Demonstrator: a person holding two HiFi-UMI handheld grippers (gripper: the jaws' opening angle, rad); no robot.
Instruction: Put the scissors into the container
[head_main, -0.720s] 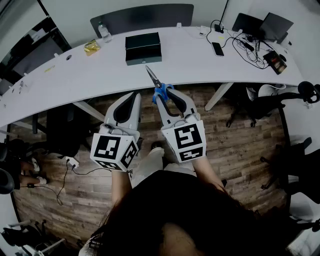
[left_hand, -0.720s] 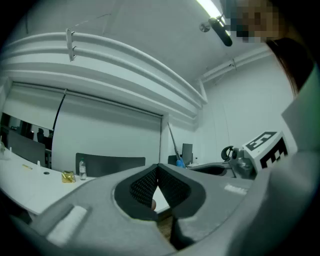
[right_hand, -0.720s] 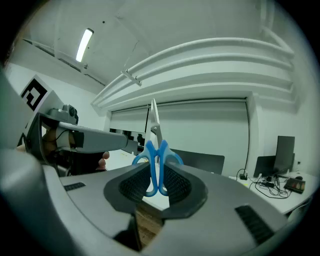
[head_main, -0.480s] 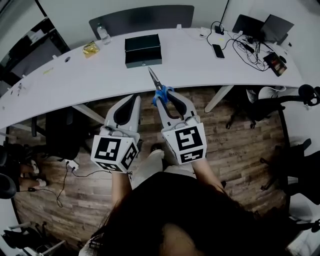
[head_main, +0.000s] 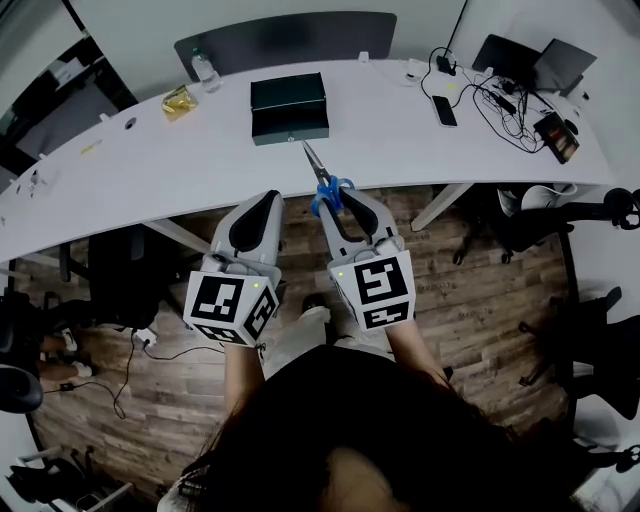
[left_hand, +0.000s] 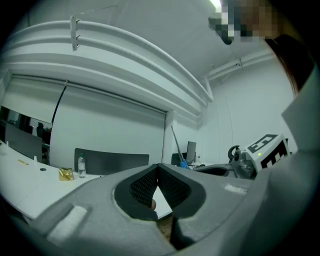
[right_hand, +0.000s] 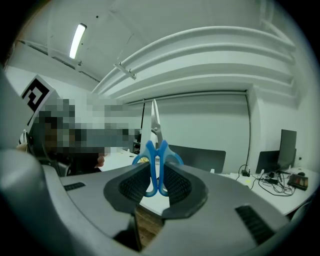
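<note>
While the right gripper (head_main: 335, 196) is clamping the scissors (head_main: 322, 177) by their blue handle loops, its jaws are standing fairly wide apart, w/ the pads pressing on the loops from both sides. Blades are closed together and pointing fwd, away from the person. The tip is showing over the white table (head_main: 150, 150), just beside the near side of the container (head_main: 289, 108); whether it's touching, can't tell. In the right gripper view the scissors are standing upright btwn the jaws, loops sitting w/in the pads, blades rising above them.

The container, a dark rectangular box, is sitting approx mid-table.

The left gripper (head_main: 267, 200) is hovering just beside the right one, over the wood floor (head_main: 470, 290) and short of the table edge. Its jaw tips are meeting and nothing is btwn them.

Left of the container, a water bottle (head_main: 203, 70) is standing and a yellow packet (head_main: 181, 98) is lying near the table's far edge. A phone (head_main: 443, 110) and cables (head_main: 500, 100) are sitting well off to the right.
</note>
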